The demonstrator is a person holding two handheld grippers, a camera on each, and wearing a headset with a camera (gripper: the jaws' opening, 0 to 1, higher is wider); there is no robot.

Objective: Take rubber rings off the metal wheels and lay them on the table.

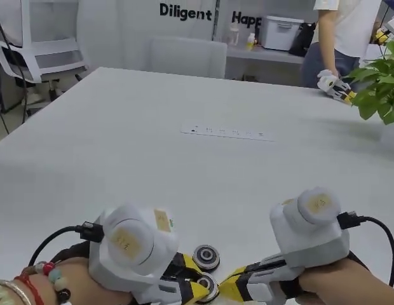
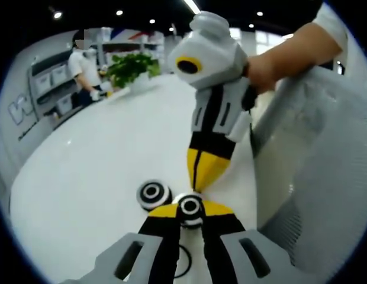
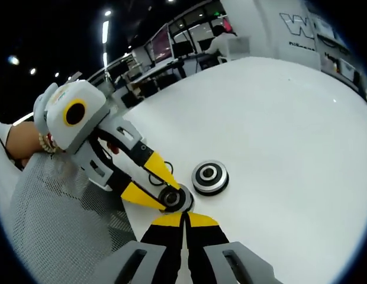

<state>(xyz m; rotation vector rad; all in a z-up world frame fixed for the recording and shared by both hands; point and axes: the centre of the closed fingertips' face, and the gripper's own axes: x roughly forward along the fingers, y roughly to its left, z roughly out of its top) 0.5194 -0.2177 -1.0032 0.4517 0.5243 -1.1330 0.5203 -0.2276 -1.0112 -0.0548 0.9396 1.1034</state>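
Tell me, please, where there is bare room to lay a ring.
Bare table stretches from the loose wheel to the socket strip and to both sides. Crowded: the near edge, where left gripper and right gripper meet at the held wheel.

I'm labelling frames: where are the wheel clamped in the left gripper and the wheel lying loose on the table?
Clamped wheel (image 2: 190,206): left gripper view, on its hub.
Loose wheel (image 3: 209,176): right gripper view, on its hub.

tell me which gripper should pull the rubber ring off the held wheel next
Likely right: the right gripper points its shut fingers at the rim of the wheel, while the left gripper is shut on that wheel and should steady it.
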